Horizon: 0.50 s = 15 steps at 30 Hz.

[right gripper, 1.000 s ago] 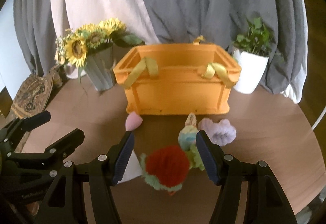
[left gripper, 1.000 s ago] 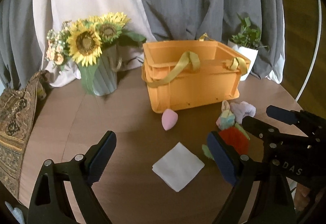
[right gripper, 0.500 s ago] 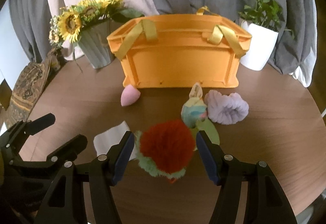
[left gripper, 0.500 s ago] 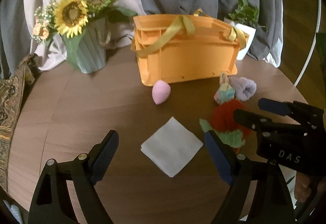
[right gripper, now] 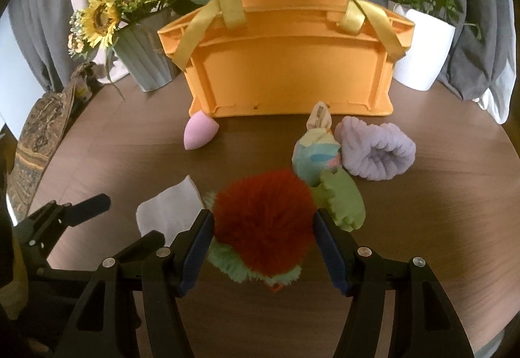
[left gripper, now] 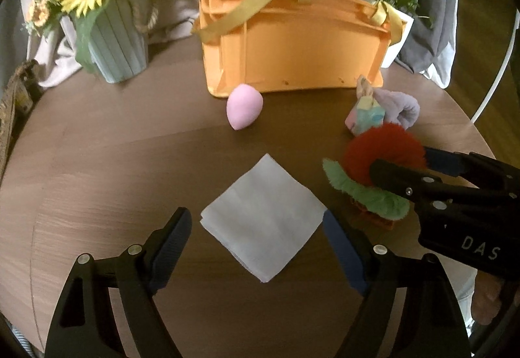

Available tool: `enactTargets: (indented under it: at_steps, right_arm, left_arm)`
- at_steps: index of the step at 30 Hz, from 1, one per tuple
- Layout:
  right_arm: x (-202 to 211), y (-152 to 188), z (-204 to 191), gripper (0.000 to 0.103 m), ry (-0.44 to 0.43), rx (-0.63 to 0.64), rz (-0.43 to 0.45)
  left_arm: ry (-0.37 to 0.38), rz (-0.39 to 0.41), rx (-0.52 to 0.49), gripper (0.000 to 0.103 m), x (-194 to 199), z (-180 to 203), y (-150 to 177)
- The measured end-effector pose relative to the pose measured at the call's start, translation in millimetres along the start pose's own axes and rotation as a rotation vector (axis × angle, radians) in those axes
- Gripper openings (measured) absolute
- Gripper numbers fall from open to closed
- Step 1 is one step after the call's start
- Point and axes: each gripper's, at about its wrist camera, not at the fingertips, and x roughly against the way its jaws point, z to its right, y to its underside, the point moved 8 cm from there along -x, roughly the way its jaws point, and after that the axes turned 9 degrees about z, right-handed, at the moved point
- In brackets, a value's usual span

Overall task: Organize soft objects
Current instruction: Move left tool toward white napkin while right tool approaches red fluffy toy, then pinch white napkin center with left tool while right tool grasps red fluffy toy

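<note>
My left gripper (left gripper: 256,228) is open, its jaws on either side of a folded white cloth (left gripper: 263,218) on the round wooden table. My right gripper (right gripper: 263,224) is open around a fluffy red and green plush (right gripper: 263,224), also seen in the left wrist view (left gripper: 383,150). A pink egg-shaped sponge (right gripper: 198,132) lies by the orange basket (right gripper: 286,65). A pastel bunny toy (right gripper: 317,153), a green cloth piece (right gripper: 343,198) and a lilac fuzzy roll (right gripper: 378,151) lie to the right.
A sunflower vase (left gripper: 113,29) stands back left, a white plant pot (right gripper: 425,46) back right. A patterned cloth (right gripper: 35,137) hangs at the table's left edge. Grey and white curtains hang behind.
Both grippers have lowered and moved forward. The left now brackets the white cloth and the right now brackets the red plush. Nothing has been gripped.
</note>
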Motion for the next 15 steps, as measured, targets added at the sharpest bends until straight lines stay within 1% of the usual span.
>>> enactTargets:
  at_steps: [4,12,15]
  right_arm:
    - [-6.5,0.7,1.7,0.064,-0.001,-0.006,-0.004]
    - [-15.7,5.1,0.3,0.064,-0.013,-0.002,-0.024]
    - [-17.2,7.0,0.3,0.062,-0.016,-0.004,-0.032]
  left_arm:
    - [-0.008,-0.016,-0.012,0.081,-9.7,0.8,3.3]
    - [-0.018,-0.051,-0.015,0.075,-26.4,3.2,9.5]
    - [-0.026,-0.067,-0.016,0.072,-30.4,3.4,13.0]
